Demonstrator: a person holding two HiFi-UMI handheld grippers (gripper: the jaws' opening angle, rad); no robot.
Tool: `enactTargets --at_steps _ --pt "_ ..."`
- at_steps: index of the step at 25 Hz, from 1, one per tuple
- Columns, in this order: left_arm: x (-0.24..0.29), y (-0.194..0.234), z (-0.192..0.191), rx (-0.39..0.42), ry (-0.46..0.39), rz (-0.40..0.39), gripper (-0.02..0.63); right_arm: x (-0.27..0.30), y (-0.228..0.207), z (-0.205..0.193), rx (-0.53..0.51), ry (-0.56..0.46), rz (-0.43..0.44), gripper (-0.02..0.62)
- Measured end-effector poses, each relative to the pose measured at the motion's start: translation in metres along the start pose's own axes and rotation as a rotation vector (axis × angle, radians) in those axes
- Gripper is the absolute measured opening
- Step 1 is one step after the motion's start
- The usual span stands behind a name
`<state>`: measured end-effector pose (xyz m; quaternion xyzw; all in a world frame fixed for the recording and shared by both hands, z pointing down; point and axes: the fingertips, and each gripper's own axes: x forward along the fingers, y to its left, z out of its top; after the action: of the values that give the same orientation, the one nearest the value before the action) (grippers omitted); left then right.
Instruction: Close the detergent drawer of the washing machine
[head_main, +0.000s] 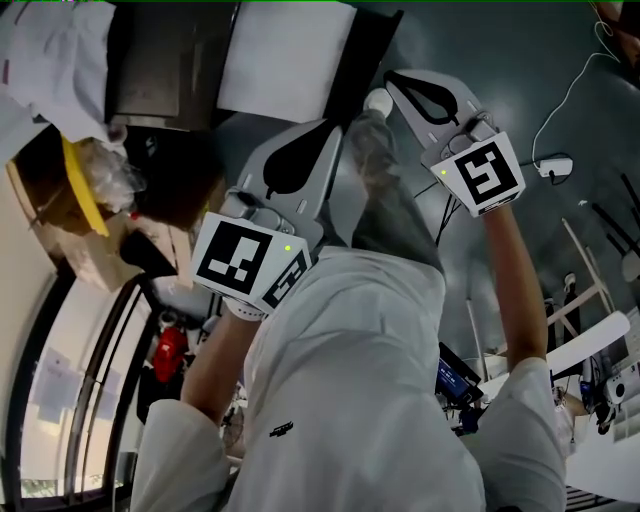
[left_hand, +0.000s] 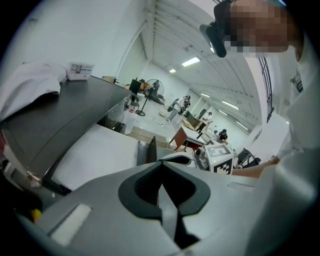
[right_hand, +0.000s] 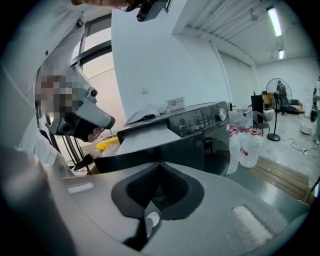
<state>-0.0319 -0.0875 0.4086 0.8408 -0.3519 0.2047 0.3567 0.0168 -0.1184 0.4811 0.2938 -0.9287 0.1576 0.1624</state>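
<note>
**Head view.** Left gripper (head_main: 335, 128) and right gripper (head_main: 390, 80) are held side by side before the person's white-clad torso (head_main: 350, 380).

**Left gripper view.** The jaws are pressed together with nothing between them. Beyond the tips and to their left lies the washing machine's dark top (left_hand: 65, 120). A white cloth (left_hand: 30, 90) rests on it, and a white panel (left_hand: 95, 160) sits just below it.

**Right gripper view.** The jaws are likewise clenched and empty. Ahead of and above the tips stands the washing machine (right_hand: 205, 147), its control panel (right_hand: 197, 120) and knob (right_hand: 220, 114) facing the jaws.

**Detergent drawer.** It cannot be singled out on the machine in any view.
</note>
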Motion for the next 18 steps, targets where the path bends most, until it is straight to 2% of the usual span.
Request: enactTargets --at_steps 5,10,14,18 --pt "0.0 0.002 -0.001 -0.014 0.01 0.0 0.014 0.008 0.005 0.006 -0.037 -0.012 0.066 0.002" --pt "0.0 0.008 -0.007 -0.014 0.024 0.005 0.014 0.009 0.006 0.0 -0.105 0.073 0.081 0.002" --pt "-0.002 0.01 -0.003 -0.005 0.021 0.007 0.014 0.009 0.009 0.014 -0.091 0.027 0.086 0.002" --pt "-0.008 0.014 0.001 -0.009 0.008 0.019 0.012 0.022 0.011 0.017 -0.155 0.075 0.101 0.002"
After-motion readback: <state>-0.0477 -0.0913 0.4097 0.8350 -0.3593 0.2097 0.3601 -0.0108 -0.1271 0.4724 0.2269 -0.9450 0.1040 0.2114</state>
